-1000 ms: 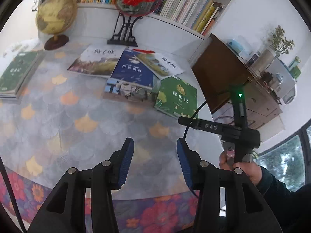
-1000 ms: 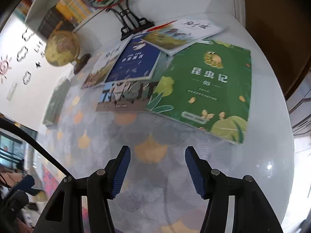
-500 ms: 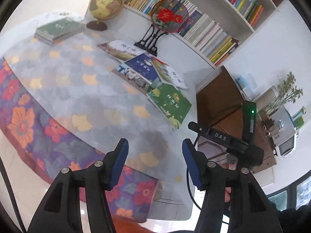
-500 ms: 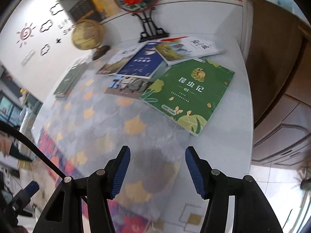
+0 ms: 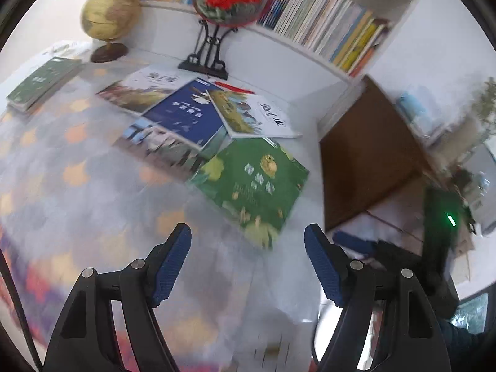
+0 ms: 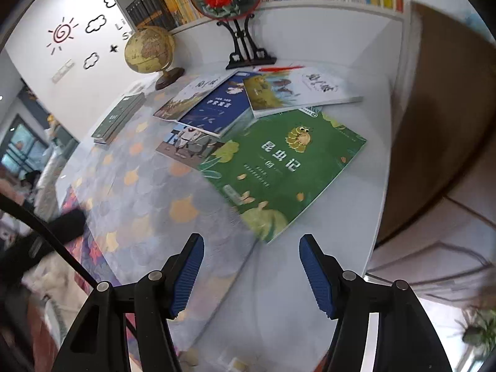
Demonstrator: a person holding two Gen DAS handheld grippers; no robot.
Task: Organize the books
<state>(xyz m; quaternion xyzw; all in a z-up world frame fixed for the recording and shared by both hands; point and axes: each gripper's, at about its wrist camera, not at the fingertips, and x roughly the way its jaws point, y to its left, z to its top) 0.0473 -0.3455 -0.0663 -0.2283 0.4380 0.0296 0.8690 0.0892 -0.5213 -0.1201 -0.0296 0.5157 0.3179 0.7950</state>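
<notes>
Both hand-held grippers, left [image 5: 248,245] and right [image 6: 251,254], are hovering released, jaws just widening on nothing, to take the green book [image 6: 282,167] lying just ahead.

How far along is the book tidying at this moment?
Done: a small stack of green books already sits squared up at the table's far left, near the globe. In hand: nothing; the left gripper and right gripper hang open and empty, jaws just widening, above the big green book. Left: that book, the blue book and the other loose overlapping ones.
</notes>
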